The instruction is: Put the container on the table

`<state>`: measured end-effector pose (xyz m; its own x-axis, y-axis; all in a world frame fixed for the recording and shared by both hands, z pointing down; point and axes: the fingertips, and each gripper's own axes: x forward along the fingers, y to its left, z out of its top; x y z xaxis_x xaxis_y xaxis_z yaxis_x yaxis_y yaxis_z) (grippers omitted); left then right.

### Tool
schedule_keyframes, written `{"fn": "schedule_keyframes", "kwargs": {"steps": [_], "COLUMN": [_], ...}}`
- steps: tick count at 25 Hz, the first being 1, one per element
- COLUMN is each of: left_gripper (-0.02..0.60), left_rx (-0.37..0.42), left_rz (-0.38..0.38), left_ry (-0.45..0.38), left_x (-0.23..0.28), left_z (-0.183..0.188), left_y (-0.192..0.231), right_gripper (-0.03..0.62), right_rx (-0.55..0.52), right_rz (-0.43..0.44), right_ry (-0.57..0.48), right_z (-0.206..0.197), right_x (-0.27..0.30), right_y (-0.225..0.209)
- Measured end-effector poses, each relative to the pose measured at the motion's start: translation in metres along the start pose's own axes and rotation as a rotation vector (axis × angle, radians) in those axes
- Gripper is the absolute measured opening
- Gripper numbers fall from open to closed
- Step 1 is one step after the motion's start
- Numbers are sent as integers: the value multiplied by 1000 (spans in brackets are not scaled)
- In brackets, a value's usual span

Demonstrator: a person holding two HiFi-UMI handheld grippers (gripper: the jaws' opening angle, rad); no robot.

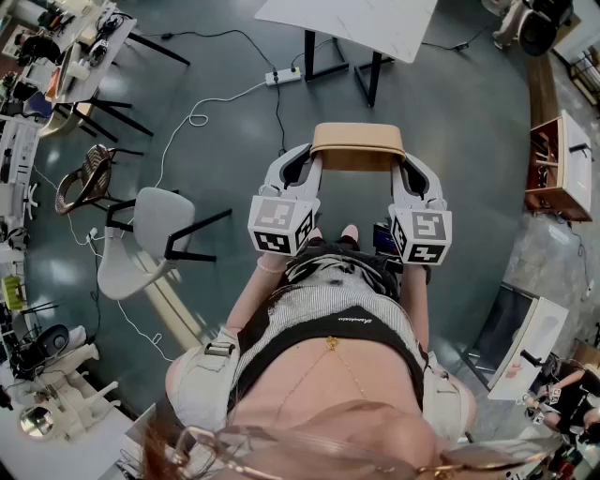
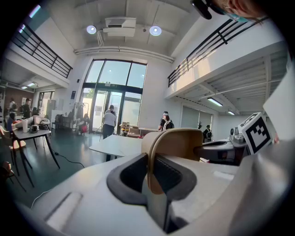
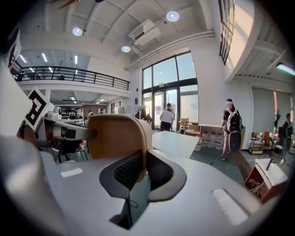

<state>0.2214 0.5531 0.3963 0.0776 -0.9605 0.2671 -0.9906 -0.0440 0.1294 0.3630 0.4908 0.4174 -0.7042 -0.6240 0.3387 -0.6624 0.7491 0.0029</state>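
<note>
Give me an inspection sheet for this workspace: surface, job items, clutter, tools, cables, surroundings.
Surface: white table stands ahead of the person; the container is not on it.
Job's things: tan container held in the air between both tools.
Clutter: nothing seen on the visible part of the table; crowded benches at the left edge.
Grippers: left tool shut on the container's left wall; right tool shut on its right wall.
Cables: white cable on the floor, running to a power strip near the table legs.
Surroundings: grey chair at left, wooden shelf unit at right, people far off.
</note>
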Motion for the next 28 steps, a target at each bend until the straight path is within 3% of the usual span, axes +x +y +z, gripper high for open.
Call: {"fn": "schedule_keyframes", "kwargs": {"steps": [17, 28], "left_gripper": [38, 38], "left_rx": [-2, -19], "left_rz": [52, 66], "left_ry": [2, 13], "left_x": [12, 15], "left_z": [-7, -8], "left_y": [-20, 0], "right_gripper": [55, 54], "right_rx": [-15, -8], "right_rz": [46, 55], "right_ry": [-13, -9], "right_z": [-9, -6], "right_x": [-3, 16], "right_y": [-22, -14]}}
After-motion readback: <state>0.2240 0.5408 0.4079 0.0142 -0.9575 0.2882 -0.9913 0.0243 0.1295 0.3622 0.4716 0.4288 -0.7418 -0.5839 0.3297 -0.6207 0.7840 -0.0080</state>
